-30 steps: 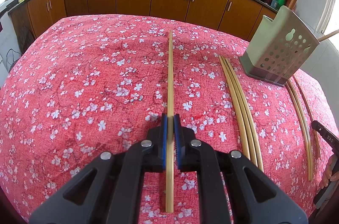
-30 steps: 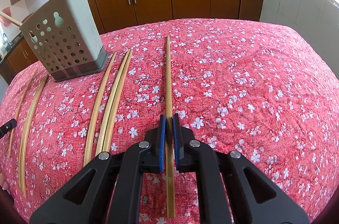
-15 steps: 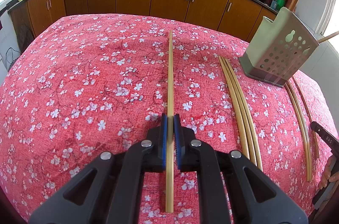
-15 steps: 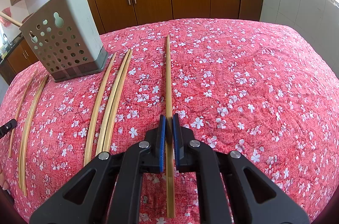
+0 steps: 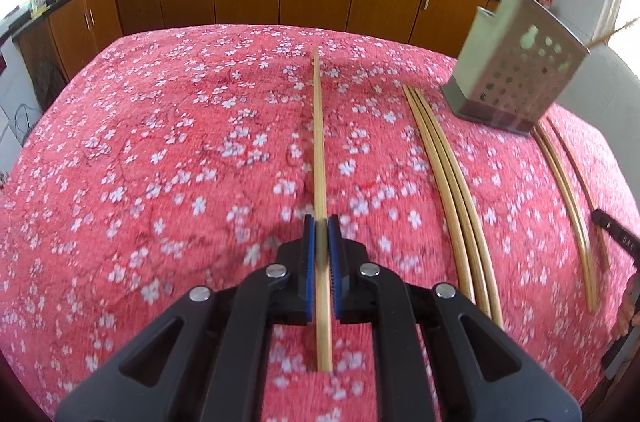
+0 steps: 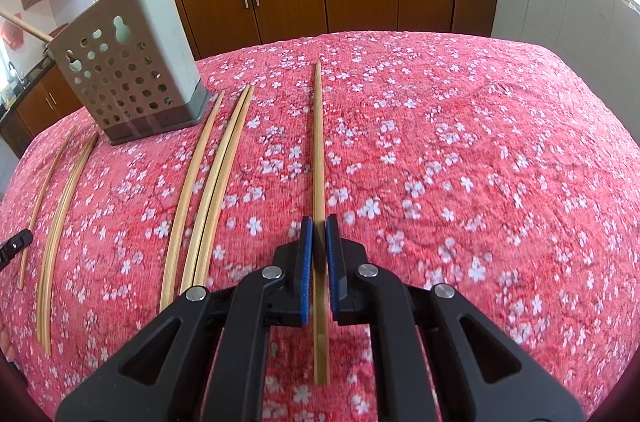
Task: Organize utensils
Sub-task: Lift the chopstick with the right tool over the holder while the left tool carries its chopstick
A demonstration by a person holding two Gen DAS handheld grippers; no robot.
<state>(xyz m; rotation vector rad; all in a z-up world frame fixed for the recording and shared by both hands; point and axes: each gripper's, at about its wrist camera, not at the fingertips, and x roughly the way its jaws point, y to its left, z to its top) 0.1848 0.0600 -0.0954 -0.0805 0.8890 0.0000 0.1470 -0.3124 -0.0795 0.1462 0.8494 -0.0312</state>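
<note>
Progress is early, judged from what lies loose. In the left wrist view the left gripper [image 5: 321, 222] has its jaws pinched on one bamboo chopstick [image 5: 319, 142] that runs up the centre of the frame over the flowered red cloth [image 5: 160, 162]. In the right wrist view the right gripper [image 6: 319, 222] likewise pinches its own chopstick [image 6: 318, 142] at frame centre. The perforated utensil holder [image 6: 132, 70] stands at upper left there, with two wooden handles rising from it. Three loose chopsticks [image 6: 208, 182] lie left of centre, and more [image 6: 60, 202] lie at the far left edge. Neither pinched stick has reached the holder; all those on the cloth remain to be gathered.
</note>
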